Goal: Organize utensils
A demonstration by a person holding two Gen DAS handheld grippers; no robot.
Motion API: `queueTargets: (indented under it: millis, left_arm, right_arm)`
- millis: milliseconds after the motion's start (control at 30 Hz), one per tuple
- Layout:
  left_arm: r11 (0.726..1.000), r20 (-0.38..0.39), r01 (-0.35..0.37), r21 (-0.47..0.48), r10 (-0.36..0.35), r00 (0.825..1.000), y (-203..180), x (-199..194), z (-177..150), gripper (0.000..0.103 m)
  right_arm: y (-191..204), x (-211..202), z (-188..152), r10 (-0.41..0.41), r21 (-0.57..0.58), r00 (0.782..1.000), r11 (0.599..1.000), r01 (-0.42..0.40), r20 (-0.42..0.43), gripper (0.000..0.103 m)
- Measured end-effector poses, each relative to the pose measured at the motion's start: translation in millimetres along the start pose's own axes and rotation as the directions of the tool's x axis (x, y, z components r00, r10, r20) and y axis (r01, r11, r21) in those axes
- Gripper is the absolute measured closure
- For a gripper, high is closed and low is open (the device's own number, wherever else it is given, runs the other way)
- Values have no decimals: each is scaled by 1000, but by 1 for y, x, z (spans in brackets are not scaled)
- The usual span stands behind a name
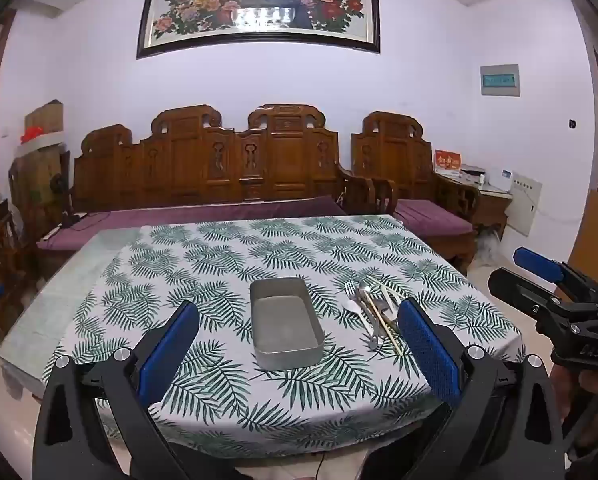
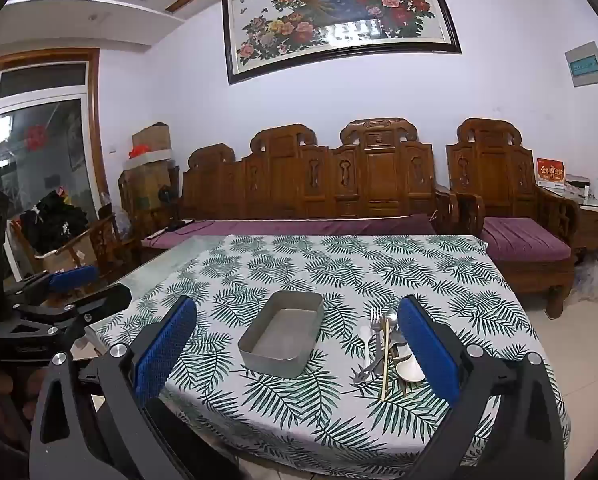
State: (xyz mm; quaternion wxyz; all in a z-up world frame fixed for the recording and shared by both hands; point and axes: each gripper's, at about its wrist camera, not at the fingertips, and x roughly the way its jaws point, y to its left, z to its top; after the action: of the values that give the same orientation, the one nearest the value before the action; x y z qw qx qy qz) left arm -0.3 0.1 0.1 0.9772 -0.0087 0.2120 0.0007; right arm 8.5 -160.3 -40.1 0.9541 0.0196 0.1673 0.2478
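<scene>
Both claws, left (image 1: 299, 340) and right (image 2: 297, 344), gape wide and empty; tin (image 1: 285, 322) ahead awaits utensils (image 2: 383, 346) beside it.

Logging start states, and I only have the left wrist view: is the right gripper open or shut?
Observer: Open. The right gripper has its fingers spread wide, with nothing between them.
Operator: A blue finger covers the near end of the utensil pile for me. Anything lying there?
Observer: Yes, a wide pale spoon bowl lies at the pile's near right end, just right of the chopsticks.
</scene>
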Motion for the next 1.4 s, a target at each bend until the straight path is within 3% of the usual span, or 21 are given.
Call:
queueTargets:
  millis: [1400]
  left_arm:
    - [1000,24,-3,5,3,1000,-3,-10,8,7]
  right_arm:
    - [-1,-3,2,5,4,1000,1000,-5,7,2]
